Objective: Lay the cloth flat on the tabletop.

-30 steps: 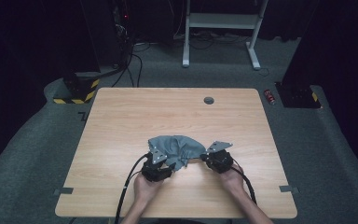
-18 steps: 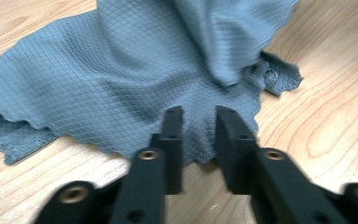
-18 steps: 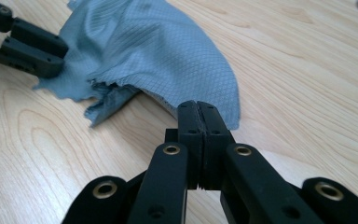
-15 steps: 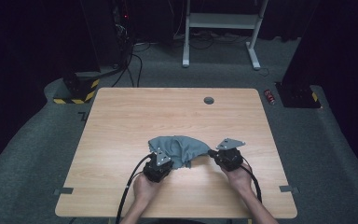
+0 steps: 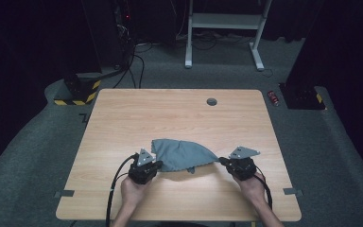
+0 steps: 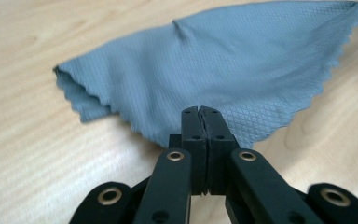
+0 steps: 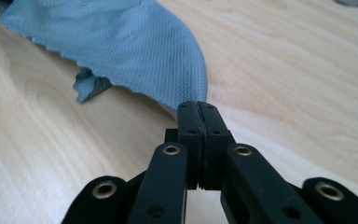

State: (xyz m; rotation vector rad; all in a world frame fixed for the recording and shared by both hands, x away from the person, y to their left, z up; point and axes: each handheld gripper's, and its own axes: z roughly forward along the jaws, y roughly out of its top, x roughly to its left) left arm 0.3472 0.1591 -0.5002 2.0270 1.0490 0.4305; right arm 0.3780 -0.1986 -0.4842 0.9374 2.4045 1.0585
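A grey-blue cloth [image 5: 182,153] with zigzag-cut edges is stretched between both grippers, near the front of the wooden table [image 5: 137,113]. My left gripper [image 5: 157,164] is shut on the cloth's near-left edge; in the left gripper view the cloth [image 6: 214,70] fans out from the closed jaws of the left gripper [image 6: 200,110]. My right gripper [image 5: 221,161] is shut on the cloth's right corner; in the right gripper view the cloth [image 7: 121,51] runs away to the upper left from the right gripper [image 7: 198,105]. A small flap of the cloth [image 7: 89,86] hangs onto the table.
A small dark round grommet [image 5: 211,101] sits in the table near its far edge. Beyond the table, on the carpet, are a white desk frame [image 5: 224,28], cables, a yellow-black striped base [image 5: 78,92] and a red can [image 5: 274,98].
My right gripper has pulled to the right with the cloth's corner, so the bunched cloth is now drawn out wider. The left gripper has stayed nearly still.
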